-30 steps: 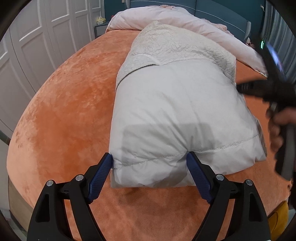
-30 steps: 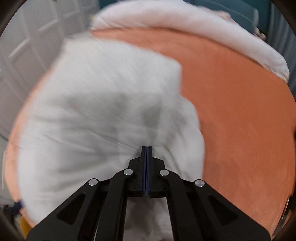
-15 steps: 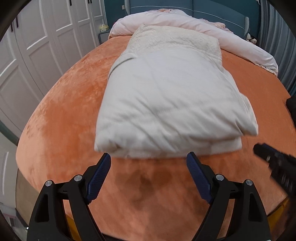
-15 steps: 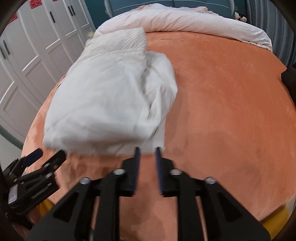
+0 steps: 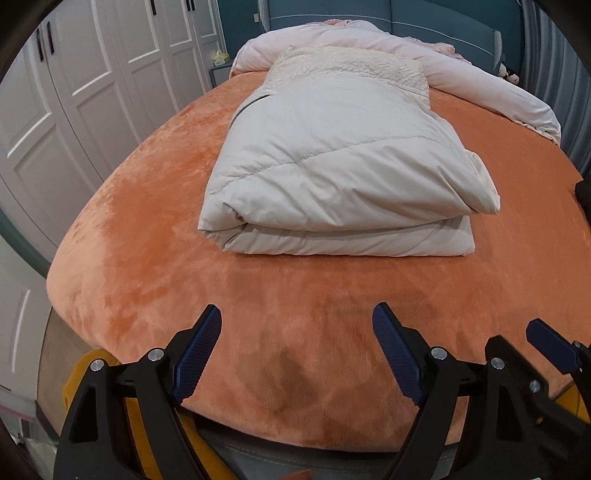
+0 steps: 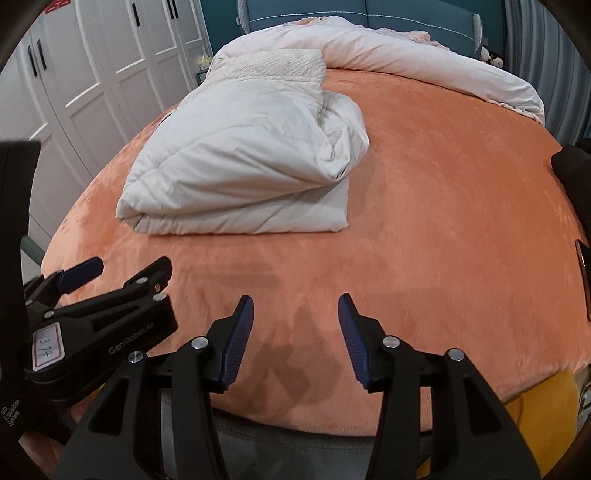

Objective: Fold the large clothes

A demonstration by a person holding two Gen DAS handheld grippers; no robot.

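1. Orange plush covers the bed (image 5: 155, 206), and the folded pale grey padded coat (image 5: 332, 162) lies on it as a thick stacked bundle, its folded edge facing the cameras.
2. A cream textured lining panel (image 5: 347, 66) shows at the coat's far end, just beside a rumpled pink duvet (image 5: 480, 88) that runs along the head of the bed.
3. The left gripper (image 5: 297, 354) hovers over bare orange cover on the near side of the coat, well apart from it; its jaws stand wide with nothing between them.
4. The right gripper (image 6: 295, 336) also sits nearer than the coat, off toward the coat's right corner; its jaws are opening, about half spread, with only cover between them.
5. The left wrist view shows the coat head-on, with 1 blue pad of the right gripper at its right edge.
6. Only the right wrist view shows the coat's bunched right side, the left gripper's black body with a white label (image 6: 48, 347), and a dark object (image 6: 574, 162) at the bed's right edge, too cropped to identify.
7. White panelled wardrobe doors (image 5: 92, 92) stand left of the coat; a teal headboard (image 6: 406, 26) rises beyond it.
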